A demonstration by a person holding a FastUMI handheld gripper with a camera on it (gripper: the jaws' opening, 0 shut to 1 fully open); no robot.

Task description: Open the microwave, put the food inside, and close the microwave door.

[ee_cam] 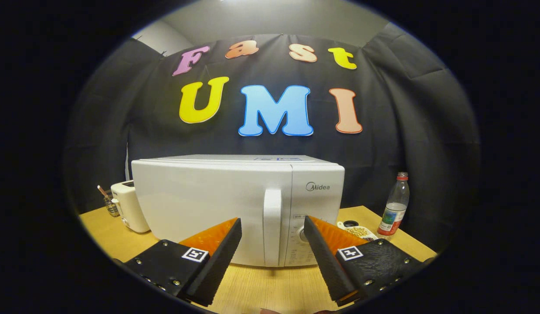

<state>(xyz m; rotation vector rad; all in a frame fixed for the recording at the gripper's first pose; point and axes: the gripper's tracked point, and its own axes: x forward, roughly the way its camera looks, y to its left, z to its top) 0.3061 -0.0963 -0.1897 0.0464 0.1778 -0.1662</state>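
Note:
A white microwave [208, 205] stands on the wooden table [261, 288] straight ahead, its door shut. The door's upright white handle [272, 226] lies just beyond the gap between my fingers. My gripper [273, 229] is open with nothing between its fingers, a short way in front of the door. A small white dish of food [359, 231] sits on the table to the right of the microwave, beyond my right finger.
A plastic bottle with a red cap [395, 205] stands right of the dish. A white toaster [129, 207] and a small glass holding sticks [109, 203] sit left of the microwave. Black cloth closes the booth behind.

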